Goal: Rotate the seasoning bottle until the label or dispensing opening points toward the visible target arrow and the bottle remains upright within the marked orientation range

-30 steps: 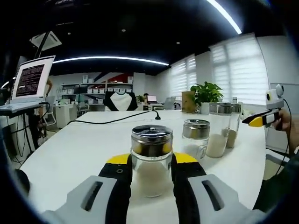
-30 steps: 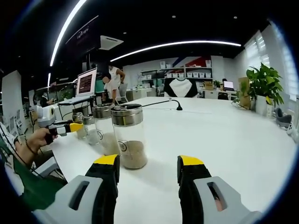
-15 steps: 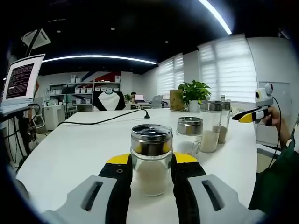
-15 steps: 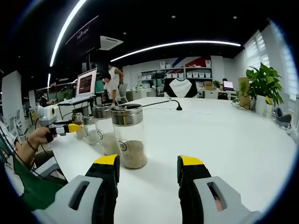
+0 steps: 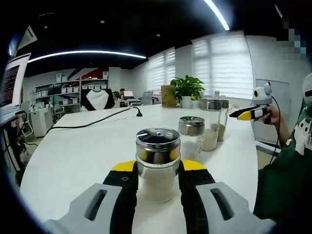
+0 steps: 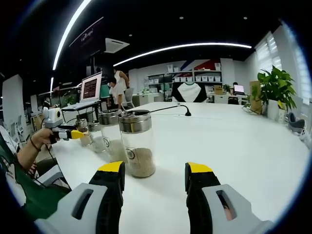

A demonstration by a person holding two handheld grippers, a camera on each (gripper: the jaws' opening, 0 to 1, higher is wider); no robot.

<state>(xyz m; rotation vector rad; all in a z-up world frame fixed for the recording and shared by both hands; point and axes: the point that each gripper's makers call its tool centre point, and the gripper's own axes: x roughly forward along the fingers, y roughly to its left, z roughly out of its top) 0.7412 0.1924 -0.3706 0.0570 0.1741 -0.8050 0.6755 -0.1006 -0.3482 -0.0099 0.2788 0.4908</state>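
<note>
The left gripper is clamping an upright glass bottle with a perforated steel lid and pale powder, standing near on the white table. Farther right, three more jars are standing in a row, while the right gripper is hovering with jaws apart beside the tall jar.
</note>
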